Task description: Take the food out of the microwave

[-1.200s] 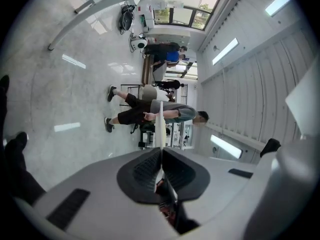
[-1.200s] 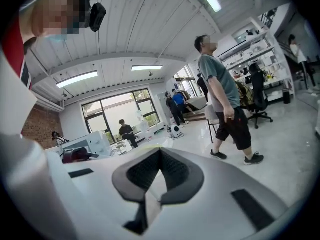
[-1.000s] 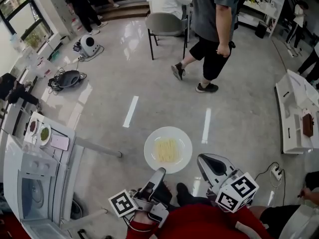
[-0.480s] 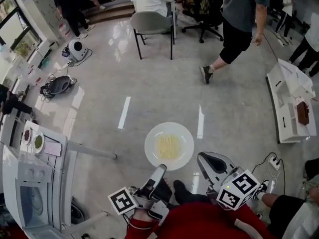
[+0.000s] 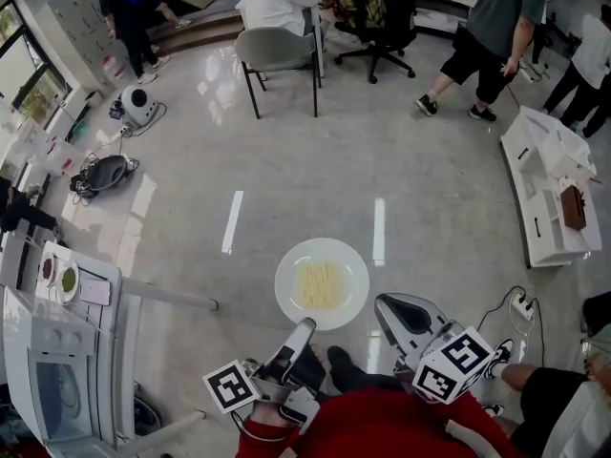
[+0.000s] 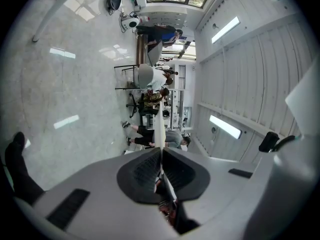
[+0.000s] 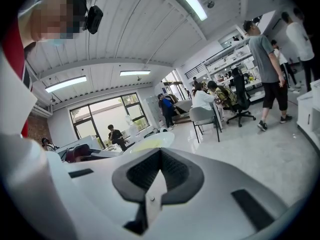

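A white plate (image 5: pixel 322 283) with pale yellow noodles hangs over the floor in front of me. My left gripper (image 5: pixel 305 326) is shut on its near rim. In the left gripper view the plate (image 6: pixel 159 126) shows edge-on as a thin white strip running out from between the pressed pads of the left gripper (image 6: pixel 161 153). My right gripper (image 5: pixel 383 304) is just right of the plate and apart from it. In the right gripper view the right gripper (image 7: pixel 160 153) has its pads together with nothing between them, and the plate (image 7: pixel 149 143) lies beyond, to the left. The white microwave (image 5: pixel 46 389) stands at the lower left.
A table (image 5: pixel 95 289) beside the microwave carries small dishes (image 5: pixel 57 277). A grey chair (image 5: pixel 275 48) and several people are at the back. A white cabinet (image 5: pixel 546 194) stands at the right, and a power strip (image 5: pixel 521 305) with cable lies on the floor near it.
The plate stays in the left gripper, level. The view has swung, so the microwave sits lower and further left. The person in dark shorts has walked away to the upper right.
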`<state>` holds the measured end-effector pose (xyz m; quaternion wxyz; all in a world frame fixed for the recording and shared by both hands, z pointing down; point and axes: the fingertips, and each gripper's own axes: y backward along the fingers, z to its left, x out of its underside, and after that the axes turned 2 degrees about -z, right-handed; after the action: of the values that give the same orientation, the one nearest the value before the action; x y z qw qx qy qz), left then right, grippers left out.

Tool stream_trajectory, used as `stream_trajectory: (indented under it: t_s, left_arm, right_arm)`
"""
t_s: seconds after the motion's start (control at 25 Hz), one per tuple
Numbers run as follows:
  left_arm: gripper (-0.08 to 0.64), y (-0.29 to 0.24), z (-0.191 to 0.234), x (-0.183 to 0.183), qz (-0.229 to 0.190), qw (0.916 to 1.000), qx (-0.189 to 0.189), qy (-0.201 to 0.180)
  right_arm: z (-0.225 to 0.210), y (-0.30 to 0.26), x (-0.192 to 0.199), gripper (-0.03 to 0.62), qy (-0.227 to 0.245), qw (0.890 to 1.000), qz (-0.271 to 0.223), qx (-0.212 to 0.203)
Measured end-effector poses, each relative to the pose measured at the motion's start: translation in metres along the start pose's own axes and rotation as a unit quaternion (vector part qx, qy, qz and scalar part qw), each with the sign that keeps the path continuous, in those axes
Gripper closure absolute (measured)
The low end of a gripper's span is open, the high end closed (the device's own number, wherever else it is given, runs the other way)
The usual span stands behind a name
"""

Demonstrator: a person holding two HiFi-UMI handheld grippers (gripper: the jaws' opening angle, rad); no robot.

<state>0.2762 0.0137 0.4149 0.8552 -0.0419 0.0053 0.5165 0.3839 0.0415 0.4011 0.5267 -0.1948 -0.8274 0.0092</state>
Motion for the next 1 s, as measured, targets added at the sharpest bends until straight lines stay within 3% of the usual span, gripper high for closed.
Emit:
stream_trajectory:
  t_s: [1.0]
  left_arm:
    - [0.541, -0.0007, -0.0038, 0.0071, -0.003, 1.0, 0.002, 0.002]
  right_arm:
    - [-0.0003, 0.0092, 0.0004, 0.583, 0.032, 0.999, 0.013, -0.004]
